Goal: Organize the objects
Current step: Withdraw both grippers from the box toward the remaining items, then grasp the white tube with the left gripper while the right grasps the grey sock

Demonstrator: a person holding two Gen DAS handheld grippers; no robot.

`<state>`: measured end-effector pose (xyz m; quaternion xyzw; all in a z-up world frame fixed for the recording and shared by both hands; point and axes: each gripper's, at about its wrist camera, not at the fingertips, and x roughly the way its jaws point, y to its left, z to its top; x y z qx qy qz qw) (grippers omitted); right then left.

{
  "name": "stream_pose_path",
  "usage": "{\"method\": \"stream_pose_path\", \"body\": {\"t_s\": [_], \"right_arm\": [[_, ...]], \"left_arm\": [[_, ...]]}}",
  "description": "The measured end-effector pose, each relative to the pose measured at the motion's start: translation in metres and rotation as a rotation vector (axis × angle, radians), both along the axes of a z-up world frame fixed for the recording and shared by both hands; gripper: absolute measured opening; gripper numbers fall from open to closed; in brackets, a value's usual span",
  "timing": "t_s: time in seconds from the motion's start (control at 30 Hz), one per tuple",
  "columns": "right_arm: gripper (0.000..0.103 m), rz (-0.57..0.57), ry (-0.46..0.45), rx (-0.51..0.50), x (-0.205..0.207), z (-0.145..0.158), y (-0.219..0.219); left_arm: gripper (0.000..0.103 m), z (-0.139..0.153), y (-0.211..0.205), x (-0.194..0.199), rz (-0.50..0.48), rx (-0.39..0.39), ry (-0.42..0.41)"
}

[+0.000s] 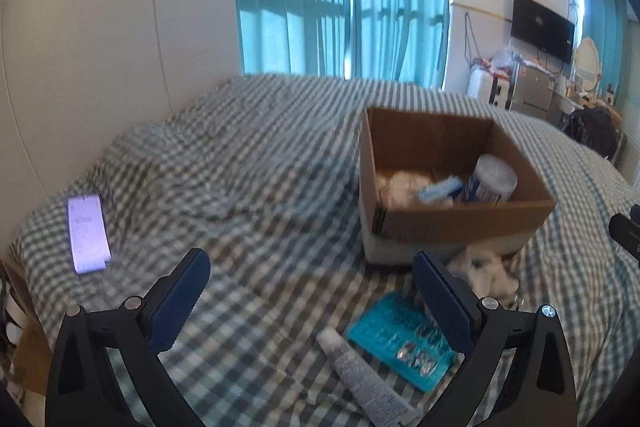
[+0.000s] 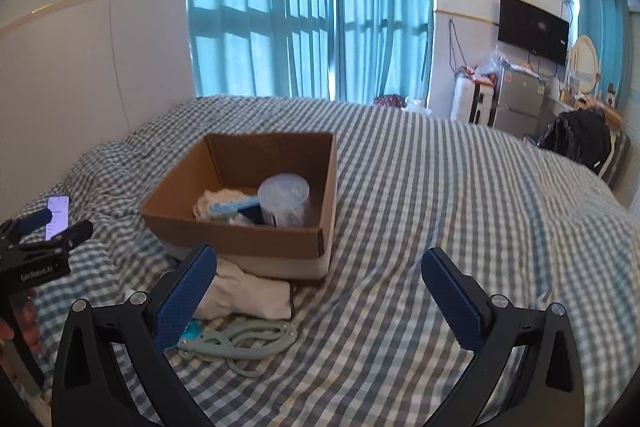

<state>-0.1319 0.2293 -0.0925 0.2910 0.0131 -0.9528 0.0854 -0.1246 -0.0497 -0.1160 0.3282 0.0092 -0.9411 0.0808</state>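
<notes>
Left tongs (image 1: 310,267): spread wide, nothing between the pads, tilted down toward the bed (image 1: 248,147), hanging short of the cardboard box (image 1: 456,223) on its near left side.
Right tongs (image 2: 319,265): spread wide, empty, tilted down toward the checked cover, hanging just short of the box's near right corner.
Holding hand: partly seen at the left edge of the right wrist view, fingers (image 2: 28,315) wrapped on the left tool's grip.
Cardboard box: open-topped, resting on the bed, midway across the cover.
Inside the box: clear round canister (image 2: 285,201) upright at the right side, white cloth (image 2: 218,203) at the left, light blue flat item (image 2: 234,207) between them.
Teal blister pack (image 1: 400,343): flat on the bed, near side of the box, partly under the left tongs' right pad.
White tube (image 1: 366,379): lying beside the pack, nearer the camera than the box.
Beige cloth (image 2: 248,293): touching the box's near wall.
Pale green cord (image 2: 244,341): coiled in front of the cloth, near side of the box.
Phone (image 1: 88,233): screen lit, well left of the box.
</notes>
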Motion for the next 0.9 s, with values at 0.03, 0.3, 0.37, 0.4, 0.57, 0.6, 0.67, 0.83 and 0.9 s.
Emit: {"method": "stream_pose_path", "body": {"t_s": [0.03, 0.3, 0.37, 0.4, 0.57, 0.6, 0.67, 0.83, 0.9], "right_arm": [[0.103, 0.001, -0.010, -0.003, 0.000, -0.007, -0.002], [0.103, -0.014, -0.096, 0.087, -0.007, -0.054, -0.015], [0.103, -0.016, -0.111, 0.094, -0.008, -0.059, -0.016], [0.103, -0.013, -0.123, 0.092, -0.010, -0.062, -0.016], [0.103, 0.005, -0.140, 0.101, -0.009, -0.068, -0.025], [0.103, 0.010, -0.141, 0.104, -0.009, -0.068, -0.028], [0.103, 0.020, -0.147, 0.106, -0.007, -0.071, -0.032], [0.103, 0.035, -0.165, 0.110, -0.001, -0.075, -0.042], [0.103, 0.038, -0.172, 0.110, 0.001, -0.077, -0.045]], "left_arm": [[0.103, -0.010, 0.002, -0.001, -0.011, 0.001, -0.027], [0.097, -0.080, 0.017, -0.004, -0.030, -0.060, -0.239], [0.089, -0.088, 0.020, -0.005, -0.050, -0.059, -0.276], [0.082, -0.089, 0.021, -0.005, -0.061, -0.052, -0.287], [0.041, -0.095, 0.027, -0.004, -0.144, 0.044, -0.315], [0.032, -0.095, 0.028, -0.002, -0.158, 0.060, -0.315], [0.027, -0.095, 0.030, 0.000, -0.174, 0.073, -0.316], [0.025, -0.086, 0.028, 0.007, -0.177, 0.094, -0.300], [0.025, -0.081, 0.026, 0.009, -0.170, 0.105, -0.286]]}}
